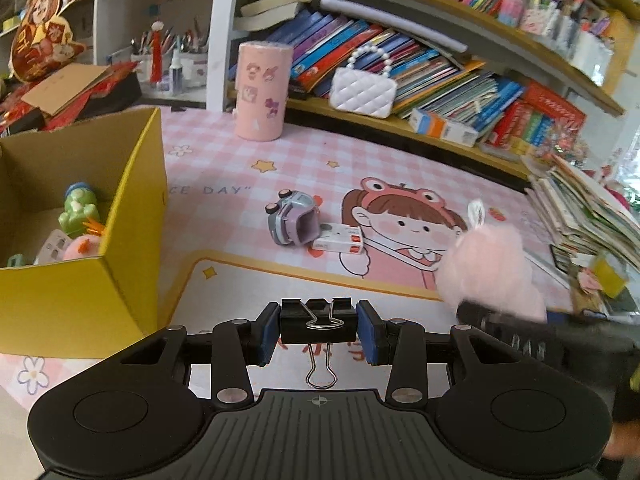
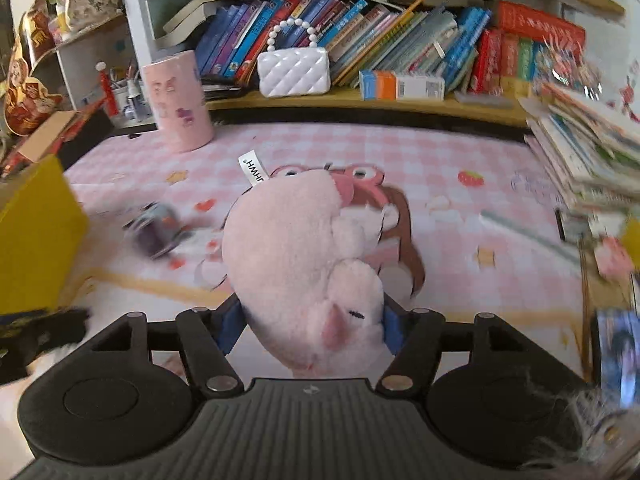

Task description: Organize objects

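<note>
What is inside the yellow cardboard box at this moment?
In the yellow cardboard box, the left wrist view shows a green toy figure, a pink toy with orange bits and a whitish flat item. The near wall hides the rest of the floor.

The pink desk mat [image 1: 224,168] reads "CE DAY"; the plush toy [image 2: 296,248] bears a tag [image 2: 253,169] printed "HHWH".

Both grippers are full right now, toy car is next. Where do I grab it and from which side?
The toy car lies tipped on its side on the mat, wheels toward the yellow box. Come from above and close across its narrow body, roof to underside. Stay off its right end: a small white box sits right against it.
</note>
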Demonstrator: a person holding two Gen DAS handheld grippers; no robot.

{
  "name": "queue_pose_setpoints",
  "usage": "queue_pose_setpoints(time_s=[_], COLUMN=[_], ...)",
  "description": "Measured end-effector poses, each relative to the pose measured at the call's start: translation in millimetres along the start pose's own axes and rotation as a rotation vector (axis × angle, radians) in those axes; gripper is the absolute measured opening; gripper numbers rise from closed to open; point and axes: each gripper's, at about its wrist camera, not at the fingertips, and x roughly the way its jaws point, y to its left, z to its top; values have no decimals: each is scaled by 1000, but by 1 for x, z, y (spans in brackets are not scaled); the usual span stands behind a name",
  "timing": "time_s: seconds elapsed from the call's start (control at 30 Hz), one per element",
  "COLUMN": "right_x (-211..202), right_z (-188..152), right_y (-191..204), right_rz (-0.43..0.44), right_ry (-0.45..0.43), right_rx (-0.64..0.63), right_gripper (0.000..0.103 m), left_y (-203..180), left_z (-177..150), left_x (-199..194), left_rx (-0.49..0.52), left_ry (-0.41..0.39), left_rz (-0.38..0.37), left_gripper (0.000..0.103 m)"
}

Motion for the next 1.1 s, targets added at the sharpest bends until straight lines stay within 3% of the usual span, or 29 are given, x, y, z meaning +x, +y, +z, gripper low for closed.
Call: queue_pose_setpoints(time_s=[0.2,0.53,1.1], right_x=[-40,-68,-99], right_z=[-38,-65,-108], right_y=[27,78,210], right_rz=[-6,-10,126], right_ry=[27,29,39], right_rx=[-30,-60,-188], right_gripper=[65,65,65], left_y=[15,65,180], left_z=[-17,-40,-73], left_x=[-24,-64,-147], left_rx=[13,-28,-158], left_ry=[-2,-12,-86], left_rz=[-48,-71,44], left_gripper=[39,39,39])
